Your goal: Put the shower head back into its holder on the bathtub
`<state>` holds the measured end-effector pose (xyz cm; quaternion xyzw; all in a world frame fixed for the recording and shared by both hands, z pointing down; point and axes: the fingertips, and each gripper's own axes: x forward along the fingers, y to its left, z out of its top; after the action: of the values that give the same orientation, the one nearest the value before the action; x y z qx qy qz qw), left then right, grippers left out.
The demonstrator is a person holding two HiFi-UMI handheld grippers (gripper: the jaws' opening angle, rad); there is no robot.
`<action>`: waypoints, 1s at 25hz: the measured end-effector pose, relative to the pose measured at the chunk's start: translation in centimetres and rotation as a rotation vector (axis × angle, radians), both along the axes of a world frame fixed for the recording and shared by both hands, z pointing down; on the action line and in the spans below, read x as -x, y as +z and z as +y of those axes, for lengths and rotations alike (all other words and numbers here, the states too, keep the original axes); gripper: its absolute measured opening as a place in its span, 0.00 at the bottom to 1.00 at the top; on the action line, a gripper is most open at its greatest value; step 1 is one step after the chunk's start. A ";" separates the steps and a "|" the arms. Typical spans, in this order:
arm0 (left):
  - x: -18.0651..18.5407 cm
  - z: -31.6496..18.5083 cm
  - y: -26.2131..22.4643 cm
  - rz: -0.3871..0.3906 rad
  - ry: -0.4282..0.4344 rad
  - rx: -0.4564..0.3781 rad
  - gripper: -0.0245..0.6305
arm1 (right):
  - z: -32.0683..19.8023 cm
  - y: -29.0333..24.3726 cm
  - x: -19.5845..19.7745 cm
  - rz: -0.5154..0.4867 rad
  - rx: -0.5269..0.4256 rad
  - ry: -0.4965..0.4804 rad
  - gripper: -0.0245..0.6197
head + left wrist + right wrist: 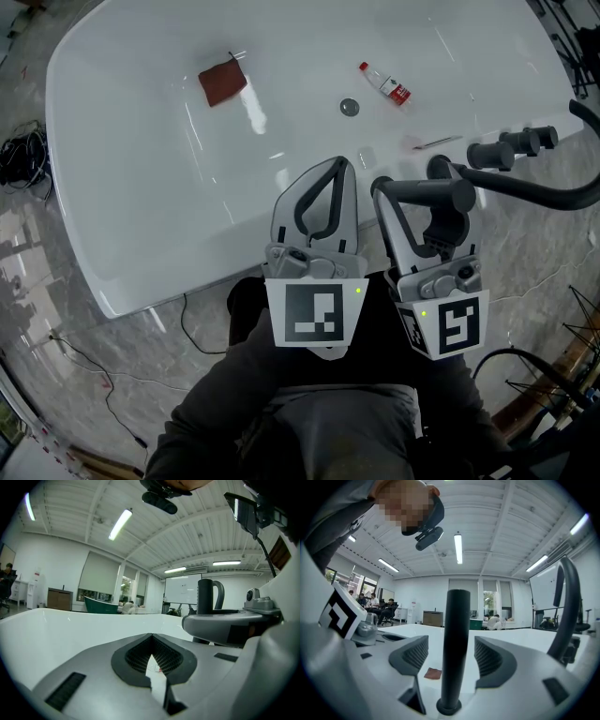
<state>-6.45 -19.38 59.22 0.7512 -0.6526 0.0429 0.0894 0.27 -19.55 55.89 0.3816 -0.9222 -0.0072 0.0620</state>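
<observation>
The black shower head handle (455, 648) stands upright between the jaws of my right gripper (451, 645), its foot in a round black holder (449, 708) on the tub rim. A gap shows on each side of the handle, so the pads (412, 656) do not press it and the gripper is open. From the head view the handle (441, 195) sits at the right gripper's (424, 202) tips, with its black hose (562, 197) curving off right. My left gripper (344, 167) hovers beside it over the white bathtub (141, 187), shut and empty; its tips (152, 637) meet.
Black tap knobs (511, 148) stand on the rim to the right. Inside the tub lie a red-brown cloth (222, 84), a small bottle (386, 84) and the drain (349, 107). Cables (19, 155) run over the marble floor at left.
</observation>
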 end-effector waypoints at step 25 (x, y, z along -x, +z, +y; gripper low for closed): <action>0.2 0.1 0.0 -0.004 0.006 0.004 0.04 | 0.3 -0.3 0.6 0.012 -0.021 -0.015 0.54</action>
<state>-6.62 -19.28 59.26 0.7530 -0.6503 0.0458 0.0895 -0.37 -19.30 55.59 0.3753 -0.9245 -0.0196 0.0634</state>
